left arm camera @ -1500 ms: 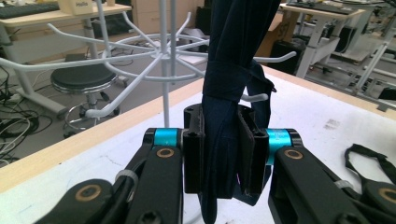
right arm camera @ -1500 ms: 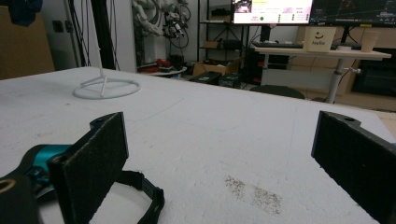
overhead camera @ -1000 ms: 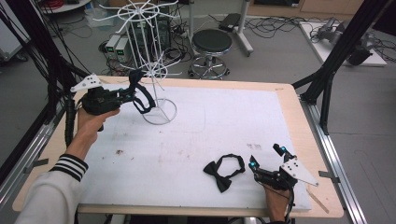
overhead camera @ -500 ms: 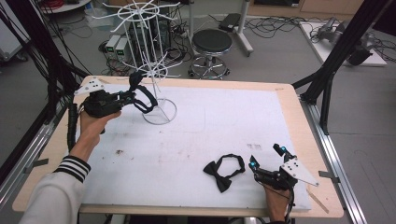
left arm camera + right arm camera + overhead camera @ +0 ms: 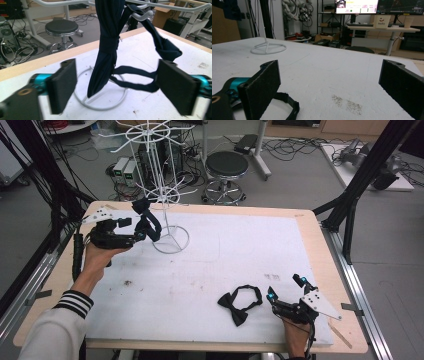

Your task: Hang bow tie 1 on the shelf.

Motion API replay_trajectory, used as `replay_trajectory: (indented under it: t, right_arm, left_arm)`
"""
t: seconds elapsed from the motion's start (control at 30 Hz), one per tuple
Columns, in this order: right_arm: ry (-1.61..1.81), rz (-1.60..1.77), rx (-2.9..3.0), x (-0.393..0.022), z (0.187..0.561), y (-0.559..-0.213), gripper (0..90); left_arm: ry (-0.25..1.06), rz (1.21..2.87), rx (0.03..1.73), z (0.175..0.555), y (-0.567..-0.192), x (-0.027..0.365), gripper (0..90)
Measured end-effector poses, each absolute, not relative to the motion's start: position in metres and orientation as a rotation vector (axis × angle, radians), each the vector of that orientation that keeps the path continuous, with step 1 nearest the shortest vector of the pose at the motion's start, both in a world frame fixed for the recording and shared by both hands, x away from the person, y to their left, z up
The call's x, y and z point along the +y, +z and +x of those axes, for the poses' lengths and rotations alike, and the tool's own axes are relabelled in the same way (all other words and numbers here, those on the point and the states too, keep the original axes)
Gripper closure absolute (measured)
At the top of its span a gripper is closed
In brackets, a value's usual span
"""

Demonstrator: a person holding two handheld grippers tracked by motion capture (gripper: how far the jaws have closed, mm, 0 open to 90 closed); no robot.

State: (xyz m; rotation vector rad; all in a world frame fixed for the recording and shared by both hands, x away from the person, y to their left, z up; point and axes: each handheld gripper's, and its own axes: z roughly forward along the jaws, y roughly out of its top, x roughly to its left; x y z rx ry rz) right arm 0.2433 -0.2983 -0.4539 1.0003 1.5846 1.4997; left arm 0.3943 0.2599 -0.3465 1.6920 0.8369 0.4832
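A dark navy bow tie (image 5: 148, 220) (image 5: 107, 50) hangs by its strap from a hook of the white wire rack (image 5: 162, 195). My left gripper (image 5: 134, 229) (image 5: 118, 80) is level with it. Its jaws have just been opening and now stand wide, with the tie hanging loose between them and the pads (image 5: 62, 85) not pressing on it. A black bow tie (image 5: 240, 302) lies flat on the white mat near the front. My right gripper (image 5: 285, 287) (image 5: 329, 82) rests just right of it, open with nothing between its pads, and the tie's strap (image 5: 289, 106) shows beside its left jaw.
The rack's ring base (image 5: 171, 240) (image 5: 268, 47) stands on the white mat (image 5: 225, 255) at the back left. A black stool (image 5: 226, 167) and cables are on the floor beyond the table. Black frame posts (image 5: 350, 205) rise at the right edge.
The left gripper's jaws have opened and let go of the navy bow tie, which now hangs from the rack hook. The right gripper has not moved.
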Motion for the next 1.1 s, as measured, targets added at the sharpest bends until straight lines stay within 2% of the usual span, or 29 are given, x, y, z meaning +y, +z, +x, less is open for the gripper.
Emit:
replay_trajectory:
  t: [0.13,0.67,1.1]
  right_arm:
    - [1.496,1.006,1.584,-0.298,0.244,-0.454,3.0]
    - [1.483,1.009,1.589,-0.297,0.243,-0.454,3.0]
    - [1.481,1.005,1.590,-0.297,0.244,-0.454,3.0]
  left_arm:
    - [0.493,1.680,0.821,0.390,-0.349,0.264,16.6]
    - [0.486,1.681,0.748,0.372,-0.352,0.262,6.9]
    - [0.523,1.629,0.730,0.346,-0.365,0.266,6.4]
